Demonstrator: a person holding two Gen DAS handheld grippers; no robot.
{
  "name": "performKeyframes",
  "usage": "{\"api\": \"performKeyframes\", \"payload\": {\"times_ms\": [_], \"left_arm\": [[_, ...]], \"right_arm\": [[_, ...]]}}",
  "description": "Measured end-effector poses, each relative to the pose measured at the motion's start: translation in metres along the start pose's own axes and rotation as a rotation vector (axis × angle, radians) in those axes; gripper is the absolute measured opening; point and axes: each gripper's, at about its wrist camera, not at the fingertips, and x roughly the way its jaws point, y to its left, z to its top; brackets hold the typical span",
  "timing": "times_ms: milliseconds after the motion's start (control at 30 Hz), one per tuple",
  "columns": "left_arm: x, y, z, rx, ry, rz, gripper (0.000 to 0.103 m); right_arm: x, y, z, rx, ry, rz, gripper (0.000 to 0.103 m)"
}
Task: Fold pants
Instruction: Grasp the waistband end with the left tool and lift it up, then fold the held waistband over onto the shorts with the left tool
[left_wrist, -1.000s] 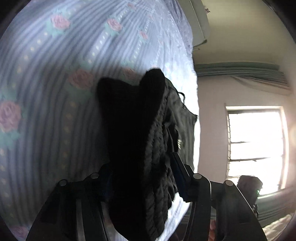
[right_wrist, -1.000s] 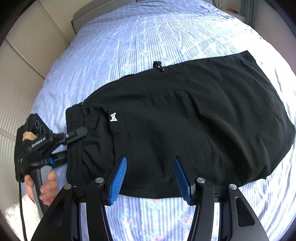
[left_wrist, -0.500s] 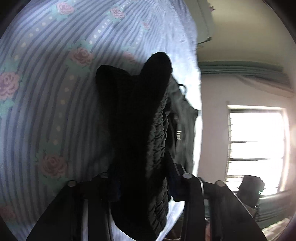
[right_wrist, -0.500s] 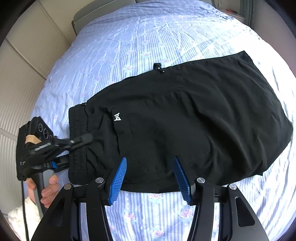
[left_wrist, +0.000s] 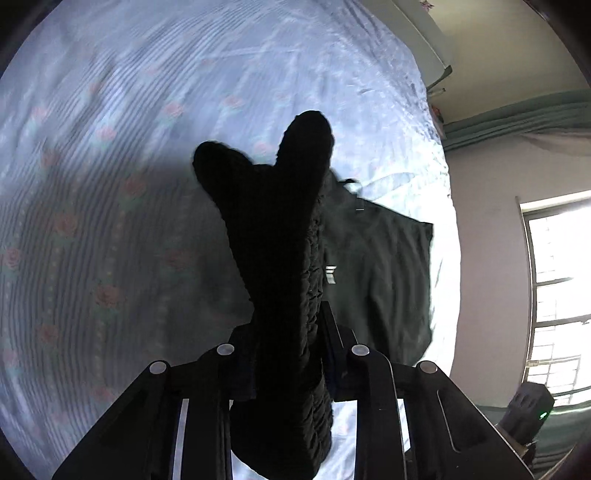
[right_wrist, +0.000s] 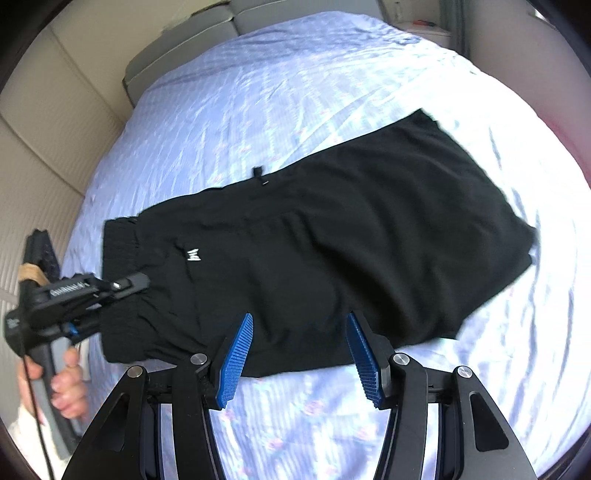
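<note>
Waistband pinched, right side idle: watch the grip as you lift.

Your left gripper (left_wrist: 284, 332) has its jaws closing on the bunched elastic waistband (left_wrist: 280, 236) of the black pants (right_wrist: 332, 236), which lie flat on the striped bed (right_wrist: 295, 92) beyond it. The thick bunch could slip out, or the fold could drag skewed, since your right gripper (right_wrist: 299, 347) hangs with jaws apart and empty above the pants' near edge, holding nothing down.
</note>
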Motion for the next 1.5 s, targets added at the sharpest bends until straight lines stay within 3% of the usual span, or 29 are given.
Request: {"api": "performKeyframes", "payload": {"times_ms": [200, 400, 500, 733, 1067, 1133, 1233, 1367, 1500], "left_arm": [[-0.01, -0.089, 0.003, 0.068, -0.029, 0.012, 0.024], [0.017, -0.187, 0.008, 0.14, -0.031, -0.012, 0.024], [0.04, -0.226, 0.011, 0.154, -0.02, -0.019, 0.024], [0.121, -0.293, 0.017, 0.177, 0.055, 0.071, 0.023], [0.228, -0.331, 0.008, 0.193, 0.169, 0.216, 0.025], [0.242, -0.339, 0.014, 0.177, 0.186, 0.209, 0.038], [0.234, -0.347, 0.014, 0.164, 0.164, 0.133, 0.06], [0.208, -0.342, 0.017, 0.186, 0.106, 0.134, 0.064], [0.18, -0.306, 0.011, 0.23, 0.081, 0.207, 0.067]], "right_arm": [[-0.041, -0.05, 0.002, 0.066, -0.052, -0.008, 0.054], [-0.079, -0.103, 0.014, 0.143, -0.128, -0.019, 0.054], [-0.093, -0.132, 0.022, 0.183, -0.159, -0.022, 0.054], [-0.108, -0.189, 0.034, 0.26, -0.199, -0.042, 0.054], [-0.093, -0.246, 0.04, 0.317, -0.16, -0.073, 0.054], [-0.088, -0.253, 0.042, 0.319, -0.148, -0.076, 0.054], [-0.083, -0.259, 0.044, 0.313, -0.144, -0.062, 0.054], [-0.074, -0.259, 0.048, 0.282, -0.144, -0.035, 0.054], [-0.052, -0.257, 0.054, 0.269, -0.115, 0.054, 0.054]]}}
